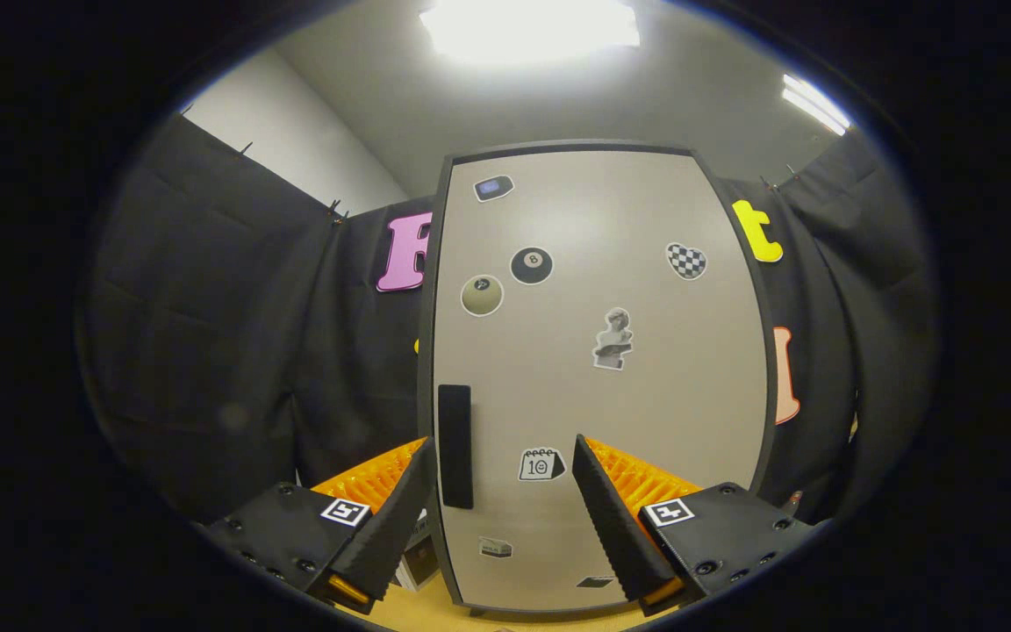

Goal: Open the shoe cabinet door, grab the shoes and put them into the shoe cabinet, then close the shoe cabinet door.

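Observation:
The shoe cabinet point(646, 386) stands upright straight ahead, its beige door shut and dotted with stickers. A black vertical handle point(455, 446) sits near the door's left edge. My gripper point(505, 456) is open, its two ribbed black fingers point(600, 500) spread wide with nothing between them. The handle lies just ahead of the fingers, close beside the left fingertip, and I cannot tell whether they touch.
Black cloth walls flank the cabinet on both sides. A small box-like object point(418, 553) sits on the wooden floor point(435, 610) at the cabinet's lower left, behind my left finger. Bright ceiling lights shine overhead.

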Action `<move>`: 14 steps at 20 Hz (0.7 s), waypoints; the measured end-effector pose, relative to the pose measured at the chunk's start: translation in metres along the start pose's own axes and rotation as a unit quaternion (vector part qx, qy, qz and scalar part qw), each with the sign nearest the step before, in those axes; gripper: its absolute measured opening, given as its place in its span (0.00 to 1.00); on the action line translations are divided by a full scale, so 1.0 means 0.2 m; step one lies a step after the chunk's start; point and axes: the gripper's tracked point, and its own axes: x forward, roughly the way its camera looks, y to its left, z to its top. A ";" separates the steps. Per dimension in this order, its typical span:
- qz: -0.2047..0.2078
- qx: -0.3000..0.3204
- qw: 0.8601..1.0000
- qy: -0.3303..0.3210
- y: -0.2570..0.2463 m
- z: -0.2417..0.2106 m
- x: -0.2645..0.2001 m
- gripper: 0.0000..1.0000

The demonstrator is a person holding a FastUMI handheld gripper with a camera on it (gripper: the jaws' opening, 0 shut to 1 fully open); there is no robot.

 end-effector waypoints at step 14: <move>0.008 0.009 0.998 0.064 0.18 -0.27 0.41 0.90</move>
